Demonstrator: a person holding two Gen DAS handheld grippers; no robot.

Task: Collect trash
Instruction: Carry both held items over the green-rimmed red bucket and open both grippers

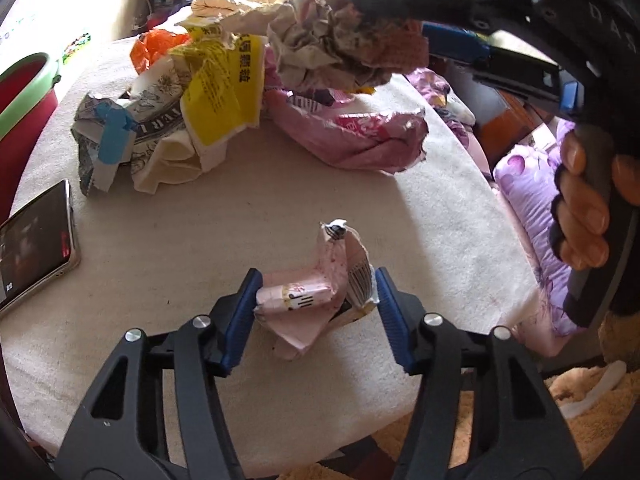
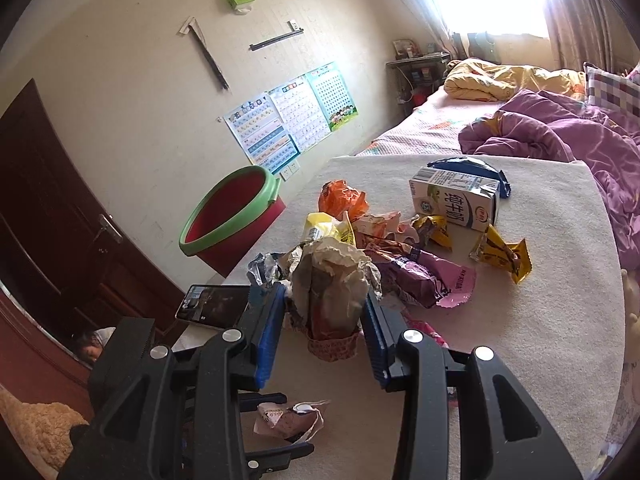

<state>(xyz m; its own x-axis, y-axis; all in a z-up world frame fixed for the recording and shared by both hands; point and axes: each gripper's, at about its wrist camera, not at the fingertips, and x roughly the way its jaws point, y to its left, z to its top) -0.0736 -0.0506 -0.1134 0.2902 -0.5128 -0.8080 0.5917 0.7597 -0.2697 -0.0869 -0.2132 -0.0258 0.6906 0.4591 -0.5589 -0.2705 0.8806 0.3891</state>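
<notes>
On the white padded table (image 1: 224,224) lies a crumpled pink wrapper (image 1: 340,256), also in the right wrist view (image 2: 288,420). My left gripper (image 1: 316,304) straddles it, and both blue pads touch its sides. My right gripper (image 2: 324,300) is shut on a wad of crumpled beige paper with a brown base (image 2: 332,264). In the left wrist view that gripper (image 1: 404,20) holds the wad (image 1: 340,48) in the air above the trash pile. A hand (image 1: 580,208) grips its handle.
A heap of wrappers (image 1: 208,92) fills the far table, with a pink bag (image 1: 360,140), yellow packets (image 2: 504,256) and a milk carton (image 2: 456,200). A phone (image 1: 36,240) lies at the left edge. A red bin with a green rim (image 2: 232,216) stands beside the table. The bed with its purple quilt (image 2: 560,132) is behind.
</notes>
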